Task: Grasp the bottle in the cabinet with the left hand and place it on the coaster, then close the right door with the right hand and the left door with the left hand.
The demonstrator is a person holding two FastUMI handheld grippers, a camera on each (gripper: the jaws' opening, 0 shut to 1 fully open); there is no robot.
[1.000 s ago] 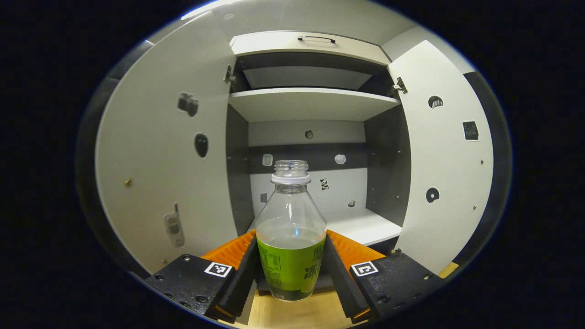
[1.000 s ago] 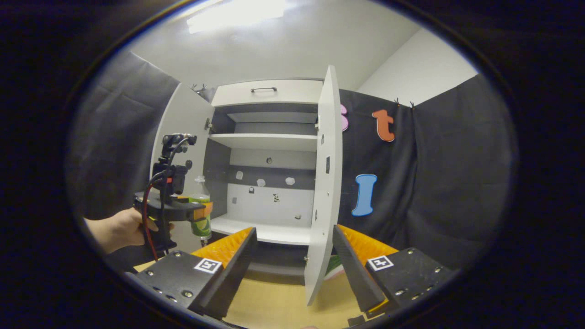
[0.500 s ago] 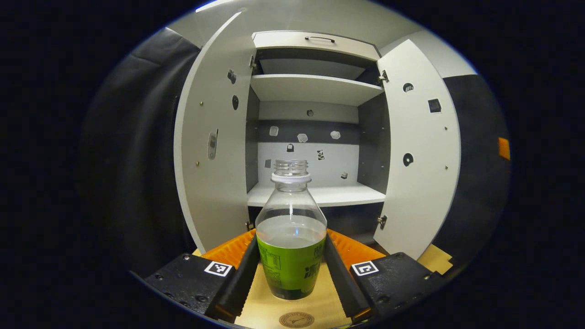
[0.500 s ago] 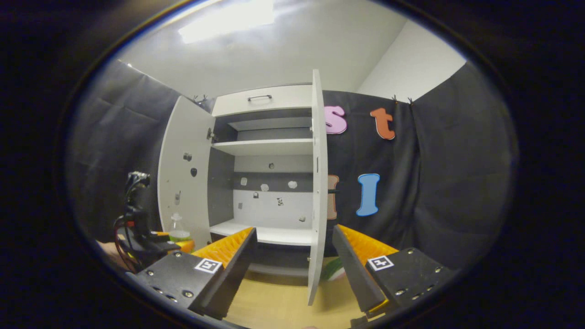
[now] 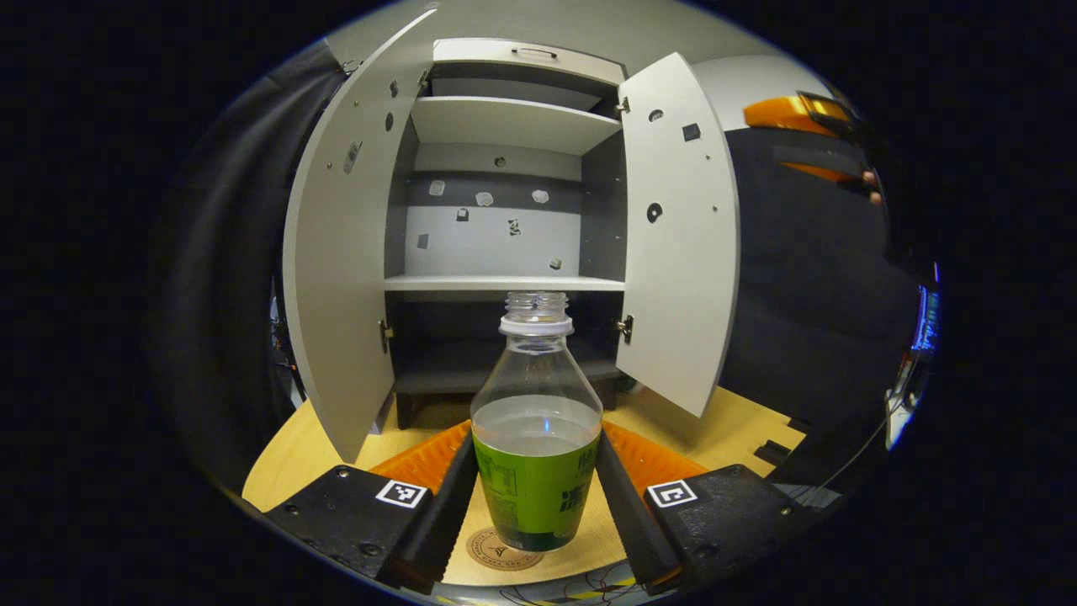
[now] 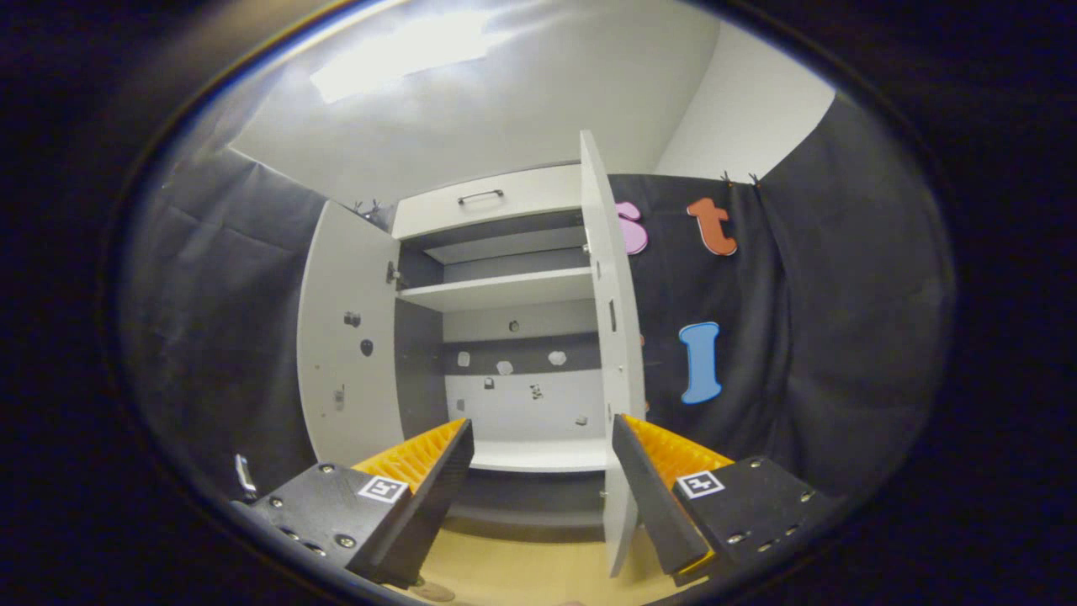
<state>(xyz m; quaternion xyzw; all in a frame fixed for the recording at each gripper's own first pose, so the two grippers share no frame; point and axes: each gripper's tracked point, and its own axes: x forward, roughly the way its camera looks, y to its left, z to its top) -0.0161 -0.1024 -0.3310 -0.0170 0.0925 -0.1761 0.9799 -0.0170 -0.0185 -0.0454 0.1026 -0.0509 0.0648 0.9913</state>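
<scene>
Green-labelled and clear above, the bottle (image 5: 537, 438) stands upright between the fingers of the left hand-held gripper (image 5: 537, 497), which press on its label from both sides. It is out of the cabinet (image 5: 505, 210) and over the wooden desk (image 5: 311, 446), with the round coaster (image 5: 496, 549) showing just under and slightly left of its base. Whether the base already touches the coaster is hard to say from this angle; it looks just above it. So the placing step is in hand. Next the bottle wants centring over the coaster and lowering straight down, and only then letting go.

In the right gripper view, the right hand-held gripper (image 6: 543, 488) is spread wide and empty, pointed at the edge of the right door (image 6: 610, 337), well placed for pushing it shut. The left door (image 6: 349, 337) also stands open
</scene>
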